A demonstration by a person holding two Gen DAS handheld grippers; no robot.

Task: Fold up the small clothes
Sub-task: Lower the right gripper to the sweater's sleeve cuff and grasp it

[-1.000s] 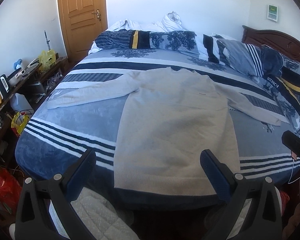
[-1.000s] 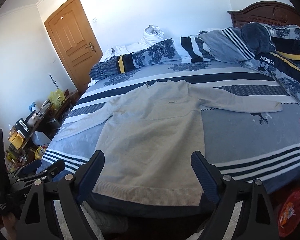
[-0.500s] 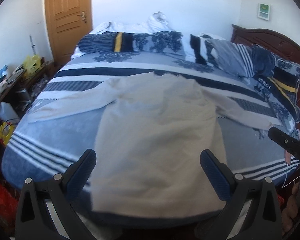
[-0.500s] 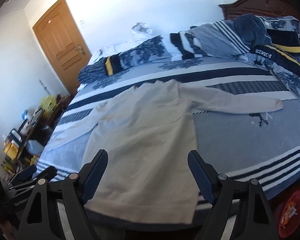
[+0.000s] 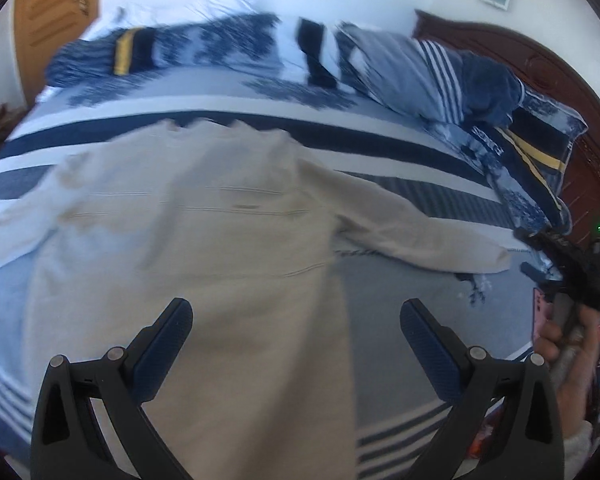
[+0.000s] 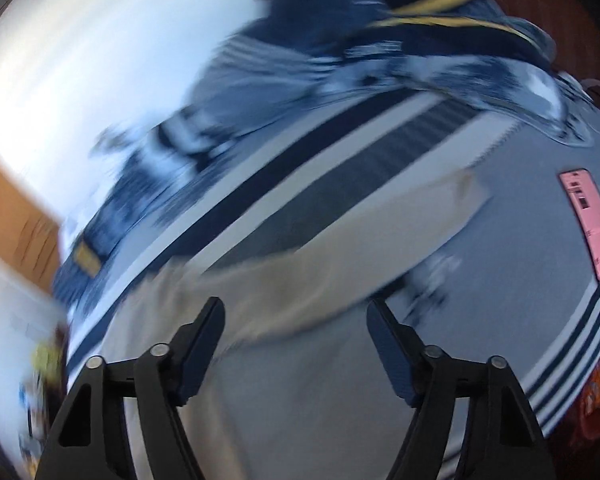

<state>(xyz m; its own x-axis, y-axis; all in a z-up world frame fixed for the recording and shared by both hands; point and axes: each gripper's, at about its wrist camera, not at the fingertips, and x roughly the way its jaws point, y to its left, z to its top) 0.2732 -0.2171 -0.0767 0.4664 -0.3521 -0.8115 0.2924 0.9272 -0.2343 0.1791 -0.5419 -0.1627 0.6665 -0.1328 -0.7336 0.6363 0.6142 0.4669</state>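
You angle both tools down at the bed [image 5: 440, 312]: left gripper [image 5: 296, 336] spread wide and empty over the beige sweater [image 5: 204, 248], right gripper [image 6: 296, 332] closing on nothing above its sleeve [image 6: 364, 248]. The sweater lies flat mid-frame, collar toward the pillows, closer than a second ago

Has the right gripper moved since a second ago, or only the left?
Yes. The right gripper has swung toward the sweater's right sleeve and the headboard side: the pink tag, once at the view's edge, now sits well inside it. Its jaws are closing on nothing.
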